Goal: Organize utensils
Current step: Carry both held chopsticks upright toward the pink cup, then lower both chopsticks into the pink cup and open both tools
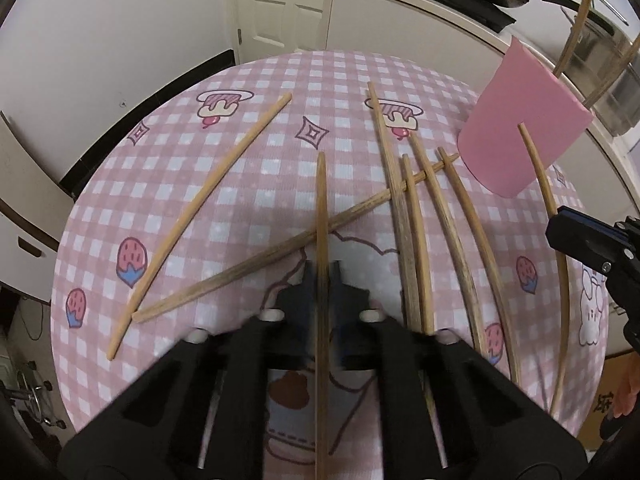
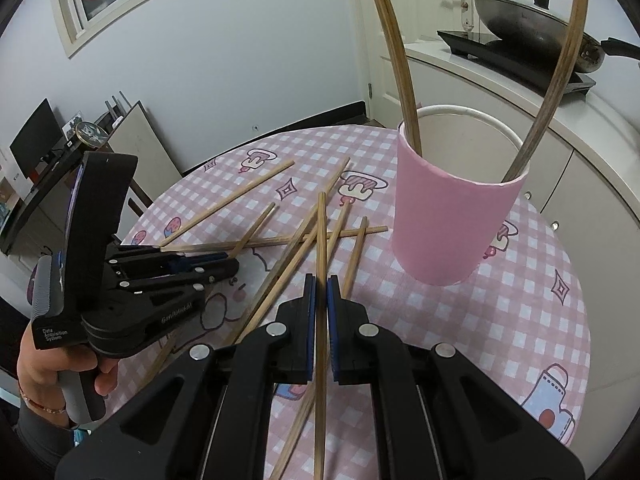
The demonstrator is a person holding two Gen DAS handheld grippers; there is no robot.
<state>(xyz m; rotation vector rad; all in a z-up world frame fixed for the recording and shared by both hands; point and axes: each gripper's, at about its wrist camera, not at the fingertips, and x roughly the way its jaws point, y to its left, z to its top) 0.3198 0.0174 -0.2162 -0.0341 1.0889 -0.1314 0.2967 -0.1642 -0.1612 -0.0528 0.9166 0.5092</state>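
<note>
- Chopsticks, slim wooden ones: several lie scattered and crossed on the round table with its pink checked cartoon cloth [image 2: 520,320]; two already stand in the tall pink cylindrical cup [image 2: 452,224] at the far right.
- My left gripper [image 1: 322,276] is pinched tight on one wooden chopstick [image 1: 321,200], which runs straight out between the pads.
- My right gripper [image 2: 320,292] is likewise clamped on its own wooden chopstick [image 2: 320,236], near the cup.
- To do this well, I judge I should tilt each stick steeply, bring its tip over the cup's white rim clear of the two leaning sticks, and release only once it is inside.
- Frying pan [image 2: 536,28] on the counter behind matters little.
</note>
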